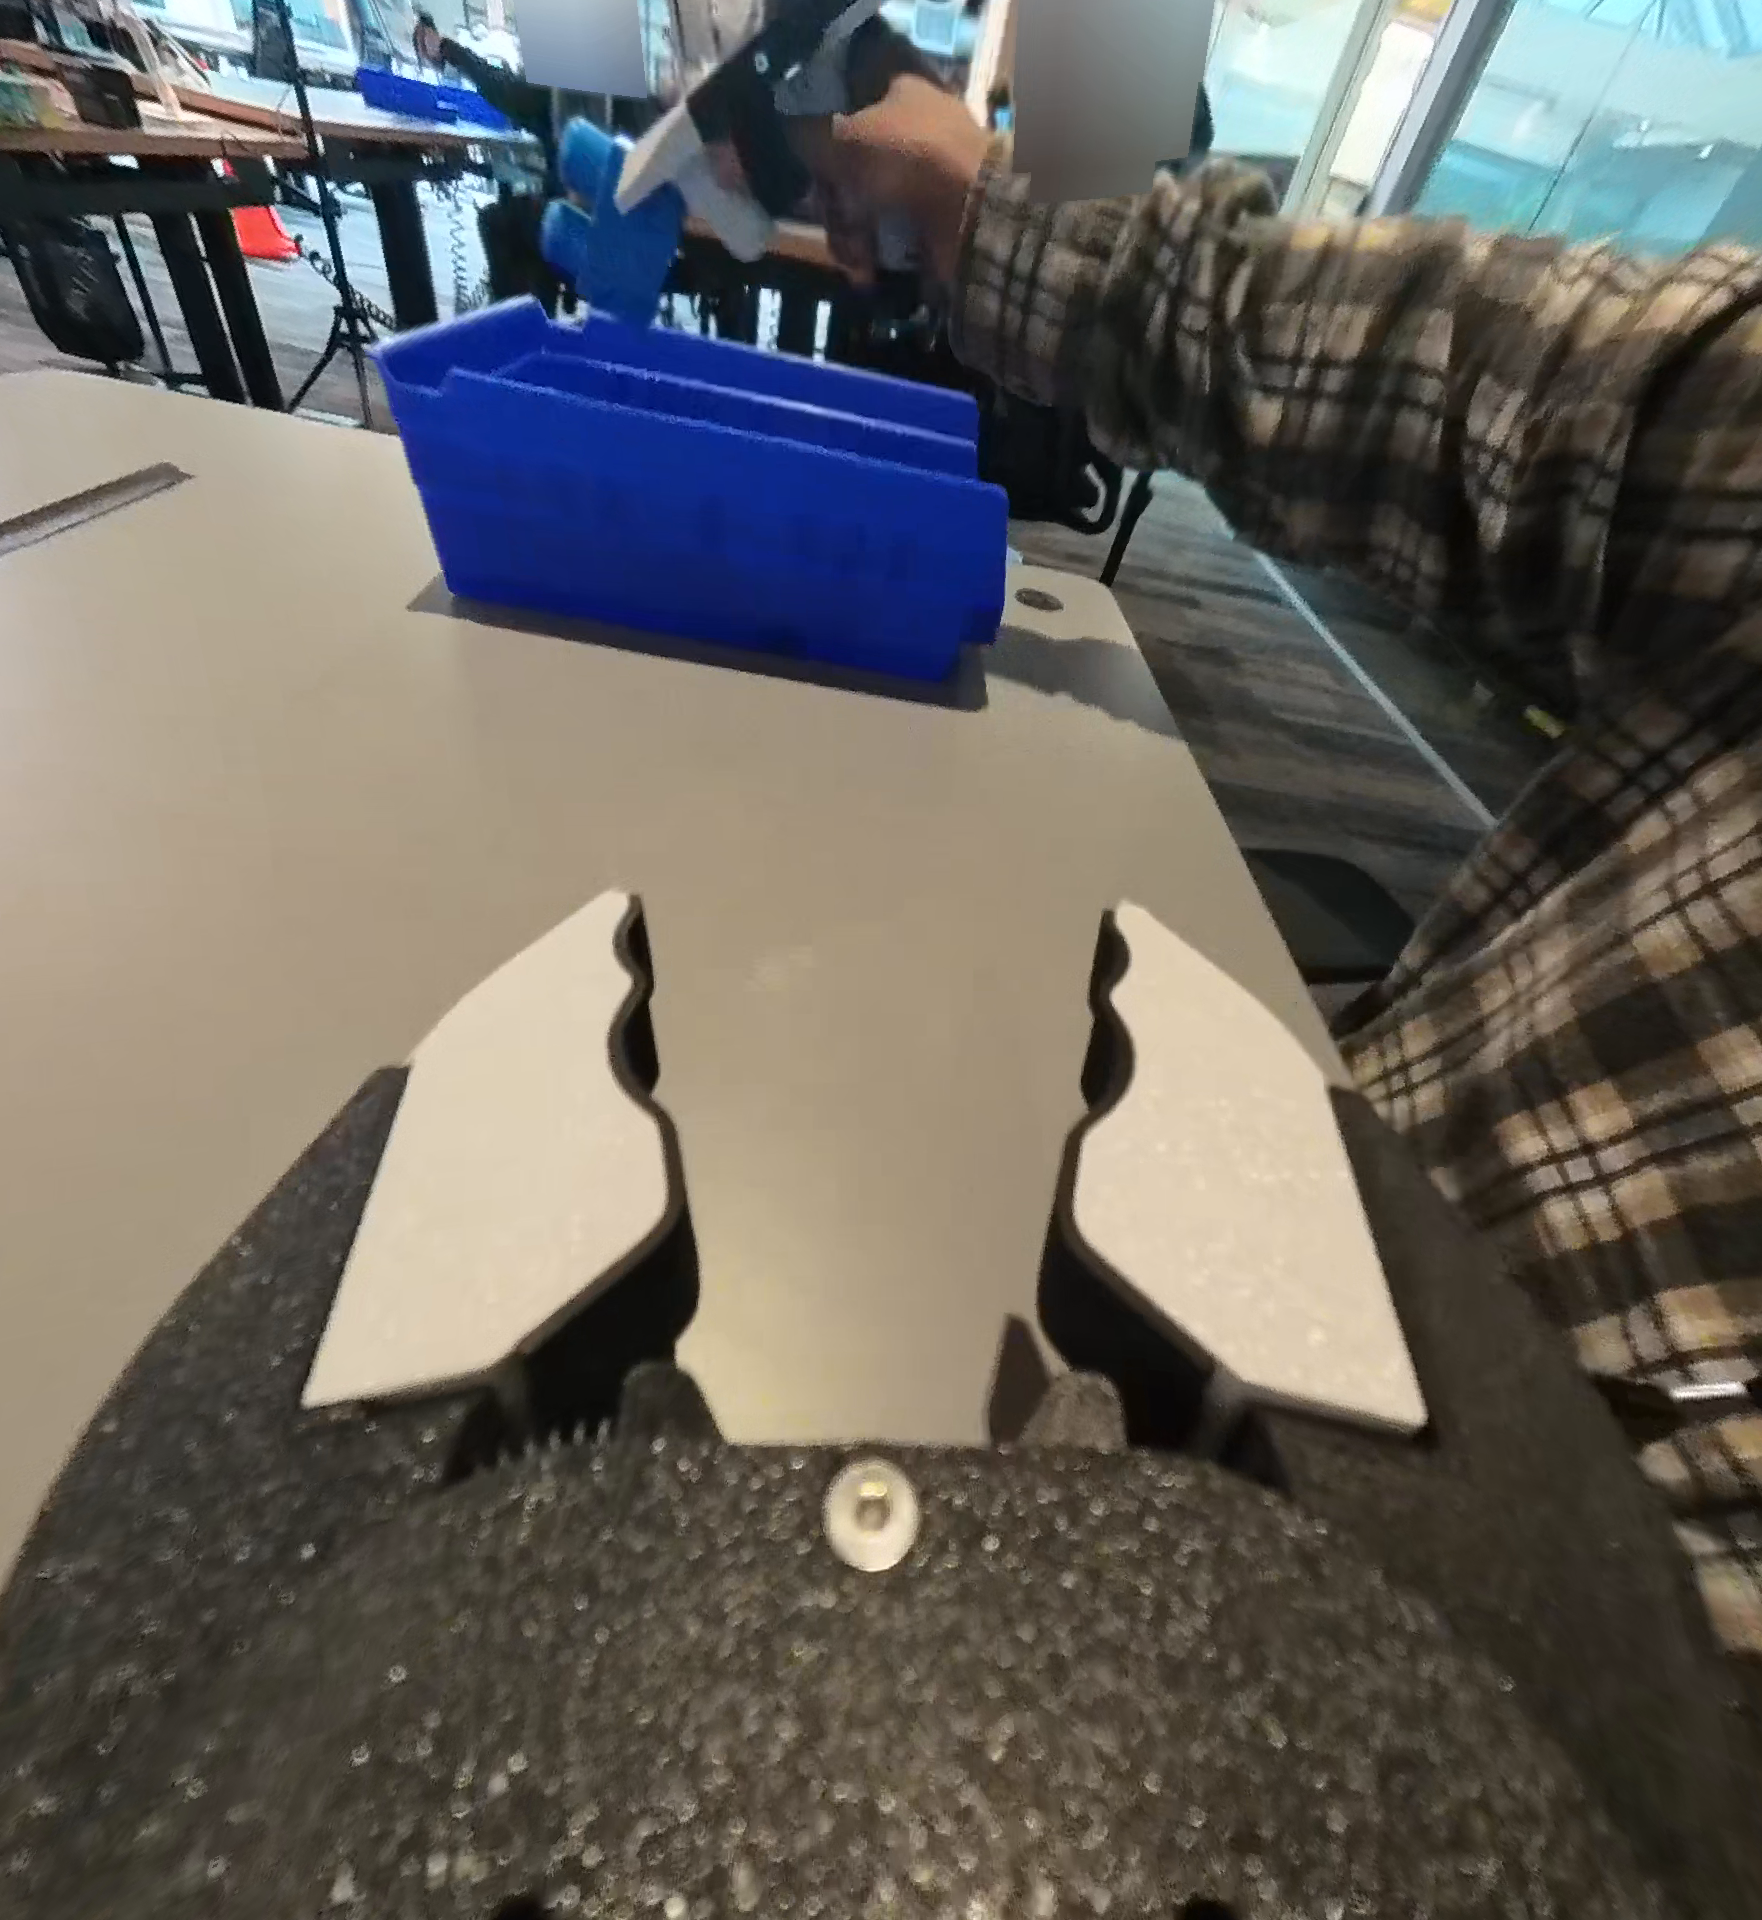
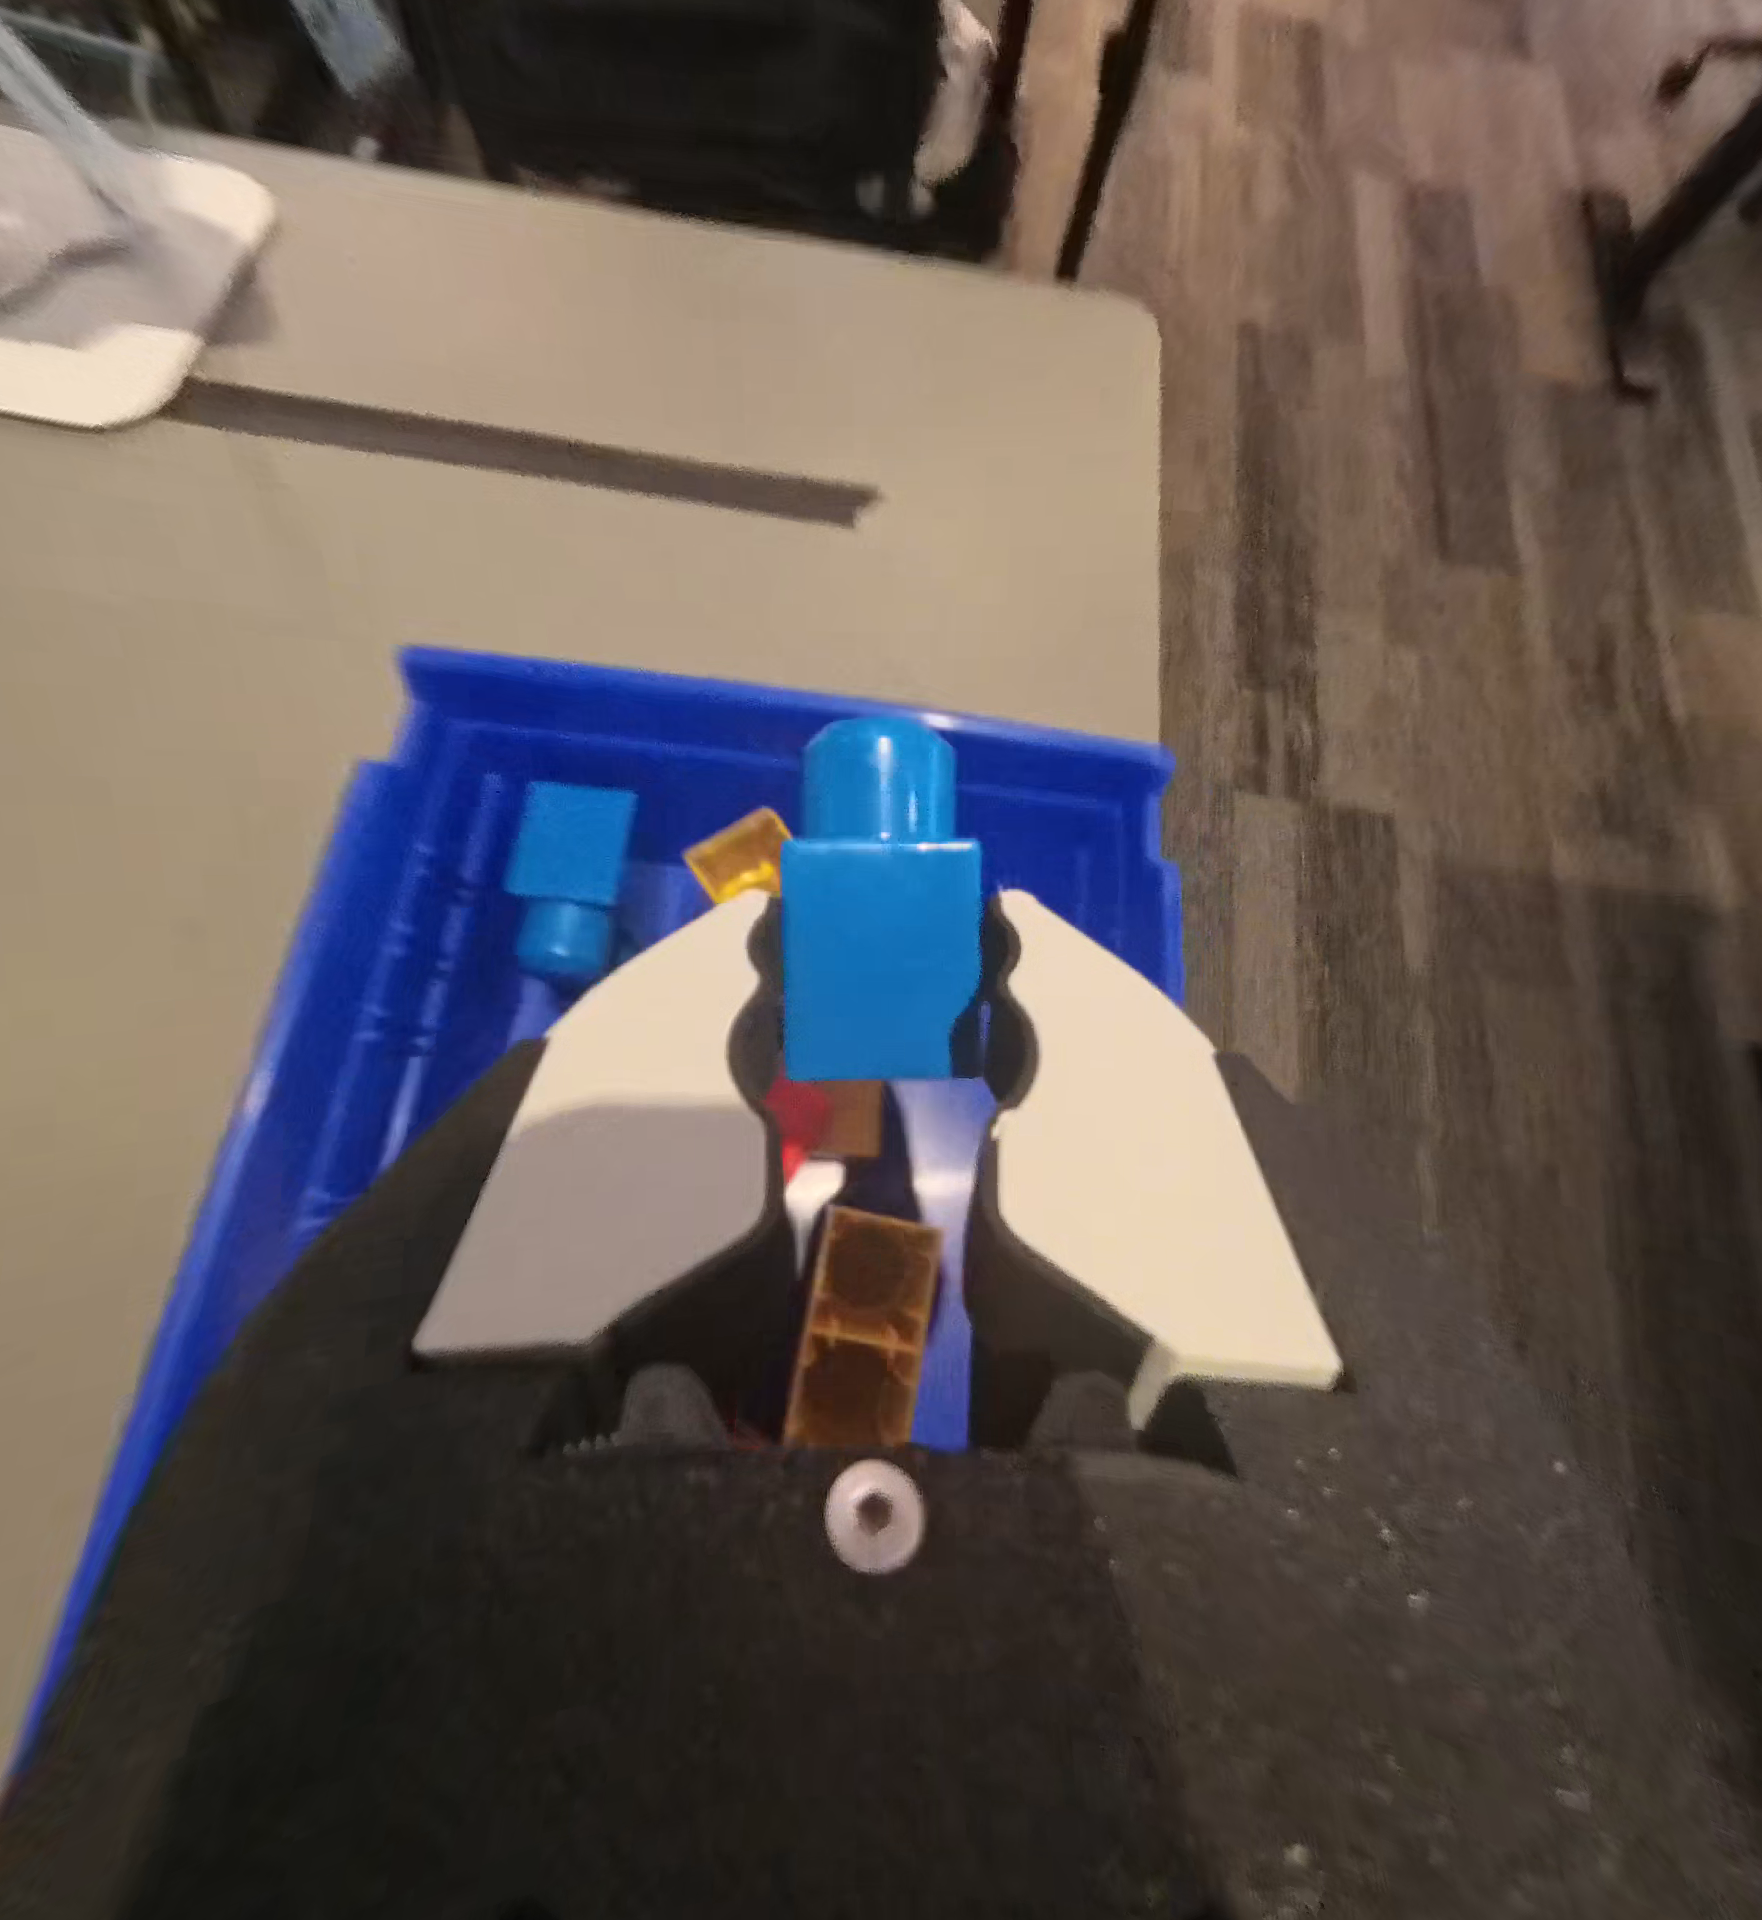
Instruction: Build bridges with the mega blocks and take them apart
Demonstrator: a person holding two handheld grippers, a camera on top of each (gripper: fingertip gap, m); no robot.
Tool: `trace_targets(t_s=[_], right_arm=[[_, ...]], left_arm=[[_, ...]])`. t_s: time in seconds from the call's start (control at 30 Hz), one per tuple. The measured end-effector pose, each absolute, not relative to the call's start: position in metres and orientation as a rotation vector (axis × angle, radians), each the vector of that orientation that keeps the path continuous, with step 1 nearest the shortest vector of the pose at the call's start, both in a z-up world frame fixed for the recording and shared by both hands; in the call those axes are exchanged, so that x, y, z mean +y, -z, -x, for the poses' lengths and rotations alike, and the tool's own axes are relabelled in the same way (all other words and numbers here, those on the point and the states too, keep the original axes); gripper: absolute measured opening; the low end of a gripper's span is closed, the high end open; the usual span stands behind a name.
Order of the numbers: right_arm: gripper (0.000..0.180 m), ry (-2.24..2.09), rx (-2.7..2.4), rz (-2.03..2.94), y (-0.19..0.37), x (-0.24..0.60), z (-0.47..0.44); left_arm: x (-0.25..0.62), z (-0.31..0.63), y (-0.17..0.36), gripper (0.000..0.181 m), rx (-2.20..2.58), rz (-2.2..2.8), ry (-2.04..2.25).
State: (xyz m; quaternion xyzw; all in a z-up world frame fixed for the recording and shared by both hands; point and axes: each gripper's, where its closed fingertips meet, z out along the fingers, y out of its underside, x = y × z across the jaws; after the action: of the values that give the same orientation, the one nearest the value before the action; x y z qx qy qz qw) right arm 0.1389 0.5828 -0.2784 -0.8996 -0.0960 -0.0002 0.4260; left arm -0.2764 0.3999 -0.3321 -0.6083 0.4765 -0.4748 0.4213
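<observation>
My right gripper (image 2: 882, 961) is shut on a light blue block (image 2: 877, 945) and holds it above the blue bin (image 2: 409, 935). In the bin lie another light blue block (image 2: 567, 878), a small yellow block (image 2: 737, 854), a long amber block (image 2: 861, 1340) and a red piece (image 2: 802, 1122). In the left wrist view the same blue block (image 1: 612, 223) hangs in the right gripper (image 1: 648, 197) above the bin (image 1: 690, 530). My left gripper (image 1: 872, 935) is open and empty, low over the grey table (image 1: 233, 779), well in front of the bin.
The bin stands near the table's right edge (image 2: 1157, 520), with wood floor beyond. A dark slot (image 2: 544, 457) runs across the table past the bin. A white tray with clear plastic (image 2: 77, 281) lies at the far left. A plaid sleeve (image 1: 1479, 468) reaches across on the right. Left tips to right tips: about 45 cm.
</observation>
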Motion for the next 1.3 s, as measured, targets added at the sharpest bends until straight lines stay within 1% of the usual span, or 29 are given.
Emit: trace_targets(t_s=[0.13, 0.17, 0.2, 0.23, 0.27, 0.37, 0.47, 0.57, 0.67, 0.8, 0.97, 1.1, 1.17, 1.3], right_arm=[[0.036, 0.062, -0.194, 2.318, 0.314, 0.584, -0.163], [0.039, 0.038, -0.191, 2.316, 0.316, 0.584, -0.162], [0.049, 0.018, -0.183, 2.292, 0.313, 0.586, -0.159], [0.056, -0.011, -0.188, 2.250, 0.304, 0.588, -0.154], [0.058, -0.052, -0.203, 2.199, 0.293, 0.589, -0.145], [0.062, -0.214, -0.308, 2.015, 0.244, 0.586, -0.095], [0.067, -0.363, -0.475, 1.811, 0.195, 0.567, -0.023], [0.077, -0.480, -0.635, 1.667, 0.175, 0.536, 0.055], [0.079, -0.618, -0.751, 1.583, 0.185, 0.505, 0.124], [0.075, -0.791, -0.807, 1.519, 0.220, 0.476, 0.187], [0.071, -0.742, -0.828, 1.512, 0.282, 0.481, 0.212], [0.069, -0.825, -0.822, 1.501, 0.301, 0.477, 0.221], [0.066, -0.824, -0.848, 1.500, 0.307, 0.474, 0.223], [0.067, -0.804, -0.895, 1.510, 0.316, 0.469, 0.226]], left_arm=[[0.395, 0.273, 0.336, 0.078, 1.228, 1.520, 1.191], [0.395, 0.274, 0.336, 0.078, 1.229, 1.519, 1.192], [0.396, 0.274, 0.336, 0.078, 1.226, 1.520, 1.193], [0.396, 0.275, 0.335, 0.078, 1.220, 1.519, 1.194], [0.397, 0.275, 0.335, 0.078, 1.214, 1.518, 1.199], [0.398, 0.276, 0.333, 0.077, 1.200, 1.519, 1.223], [0.398, 0.276, 0.333, 0.077, 1.200, 1.516, 1.215], [0.399, 0.277, 0.332, 0.076, 1.200, 1.514, 1.202], [0.401, 0.279, 0.332, 0.076, 1.190, 1.517, 1.203], [0.401, 0.281, 0.330, 0.076, 1.184, 1.512, 1.200], [0.403, 0.282, 0.331, 0.076, 1.177, 1.517, 1.202], [0.409, 0.287, 0.329, 0.076, 1.151, 1.522, 1.194], [0.413, 0.297, 0.315, 0.076, 1.103, 1.507, 1.197], [0.417, 0.355, 0.255, 0.075, 1.004, 1.472, 1.103]])
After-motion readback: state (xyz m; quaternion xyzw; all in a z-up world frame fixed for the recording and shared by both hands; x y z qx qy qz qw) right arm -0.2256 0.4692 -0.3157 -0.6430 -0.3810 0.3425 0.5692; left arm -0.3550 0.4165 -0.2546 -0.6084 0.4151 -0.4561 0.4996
